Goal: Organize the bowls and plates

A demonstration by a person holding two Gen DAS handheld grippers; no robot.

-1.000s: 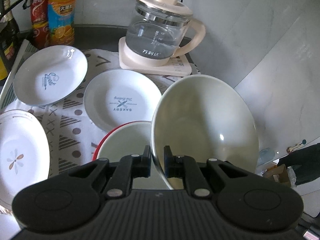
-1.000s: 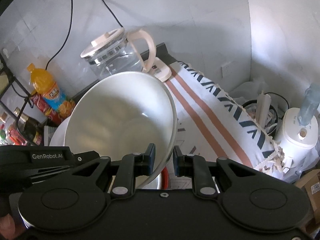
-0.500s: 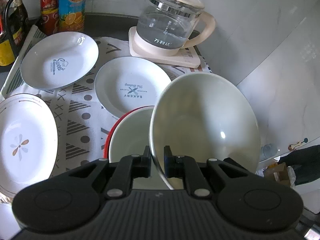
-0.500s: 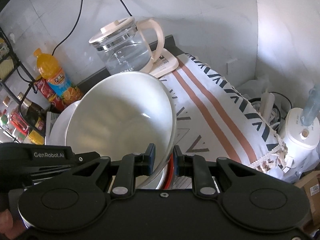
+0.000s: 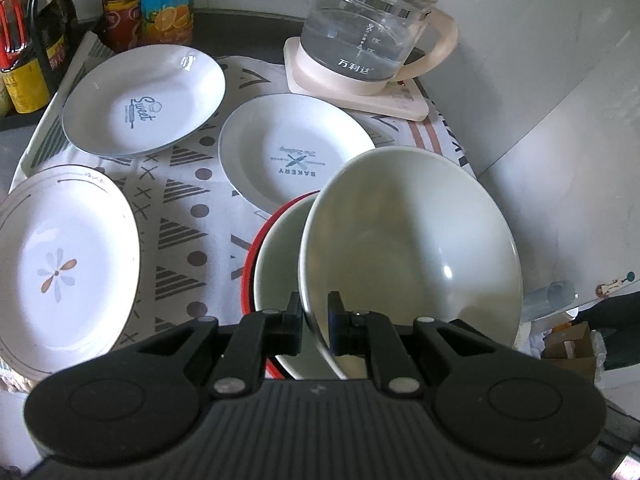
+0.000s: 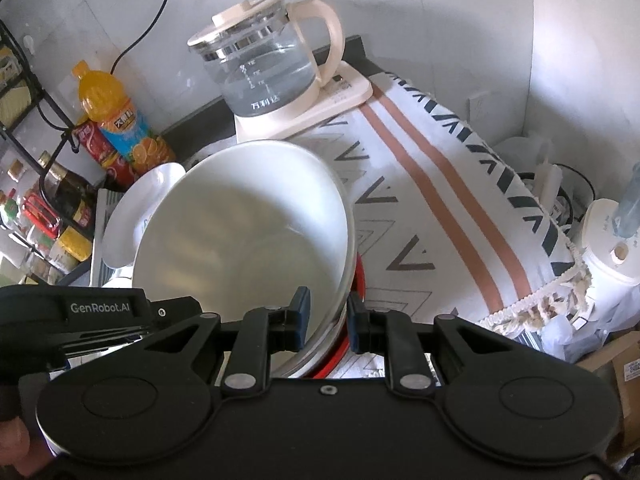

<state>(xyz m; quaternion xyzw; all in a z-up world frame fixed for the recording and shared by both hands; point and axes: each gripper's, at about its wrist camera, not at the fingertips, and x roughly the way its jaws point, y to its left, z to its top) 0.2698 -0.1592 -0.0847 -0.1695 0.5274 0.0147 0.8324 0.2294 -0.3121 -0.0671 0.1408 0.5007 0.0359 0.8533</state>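
Writing shows on several things: "BAKERY" on the middle plate (image 5: 296, 156), "Sweet" on the plate (image 5: 144, 100) nearer the counter's back edge, "GenRobot.AI" on the left gripper's body seen from the right wrist, and Chinese characters on the glass kettle (image 5: 360, 44) (back right corner, on its cream base). Both grippers clamp one pale bowl (image 5: 412, 240) by its rim, left gripper (image 5: 314, 326) and right gripper (image 6: 328, 320) on opposite sides, tilted over a red-rimmed bowl (image 5: 276, 272) on the patterned cloth (image 5: 184, 216).
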